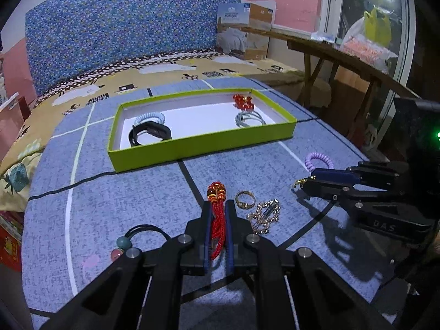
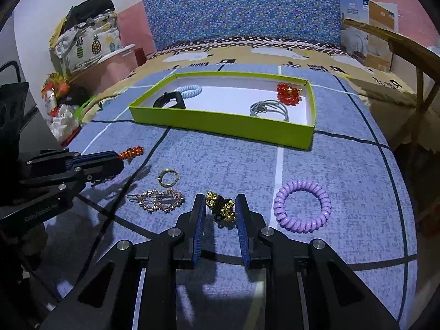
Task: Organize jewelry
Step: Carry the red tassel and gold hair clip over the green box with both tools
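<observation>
My left gripper is shut on a red and orange beaded tassel piece, whose beaded head sticks out past the fingertips. From the right wrist view the left gripper holds this piece slightly above the blue mat. My right gripper is low on the mat, its blue pads against both sides of a black hair tie with gold beads. The green box lies beyond both grippers and holds a black band, a pale blue coil, red beads and a grey tie.
Loose on the mat lie a gold ring, a sparkly hair clip and a purple coil tie. A black tie with teal and pink beads rests left of my left gripper. A wooden bench stands at the right.
</observation>
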`<state>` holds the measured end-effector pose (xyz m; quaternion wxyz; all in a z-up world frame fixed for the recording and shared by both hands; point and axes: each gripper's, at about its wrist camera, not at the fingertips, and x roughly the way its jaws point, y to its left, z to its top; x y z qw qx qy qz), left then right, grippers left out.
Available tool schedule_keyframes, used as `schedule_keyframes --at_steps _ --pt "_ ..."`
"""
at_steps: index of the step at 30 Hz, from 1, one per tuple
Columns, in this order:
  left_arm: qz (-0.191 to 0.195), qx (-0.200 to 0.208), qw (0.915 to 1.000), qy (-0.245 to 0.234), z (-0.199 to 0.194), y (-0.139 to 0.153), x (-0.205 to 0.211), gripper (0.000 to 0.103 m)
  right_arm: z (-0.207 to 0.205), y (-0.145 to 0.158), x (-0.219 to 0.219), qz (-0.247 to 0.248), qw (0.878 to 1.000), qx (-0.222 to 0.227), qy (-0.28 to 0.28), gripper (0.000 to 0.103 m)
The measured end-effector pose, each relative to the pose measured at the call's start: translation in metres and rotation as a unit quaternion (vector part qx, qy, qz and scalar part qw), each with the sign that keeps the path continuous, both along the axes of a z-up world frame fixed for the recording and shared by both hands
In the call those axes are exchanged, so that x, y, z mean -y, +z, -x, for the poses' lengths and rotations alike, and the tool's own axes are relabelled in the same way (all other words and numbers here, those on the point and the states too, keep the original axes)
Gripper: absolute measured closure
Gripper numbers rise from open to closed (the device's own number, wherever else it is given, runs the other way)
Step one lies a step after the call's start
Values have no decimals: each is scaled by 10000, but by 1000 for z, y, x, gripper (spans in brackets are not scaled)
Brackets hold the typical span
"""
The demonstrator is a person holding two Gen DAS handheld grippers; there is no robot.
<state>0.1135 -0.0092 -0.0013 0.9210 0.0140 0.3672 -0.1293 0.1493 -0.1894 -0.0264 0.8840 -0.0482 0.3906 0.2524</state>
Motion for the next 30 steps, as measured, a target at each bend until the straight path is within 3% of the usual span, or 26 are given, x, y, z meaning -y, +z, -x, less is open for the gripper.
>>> schedule_keyframes --at_steps 17,30 --pt "221 209 9993 196 -13 19 -10 94 -5 25 8 -221 9993 243 -164 81" --pt "142 376 9986 352 -54 32 -14 94 -38 44 9 -289 9983 462 -229 81"
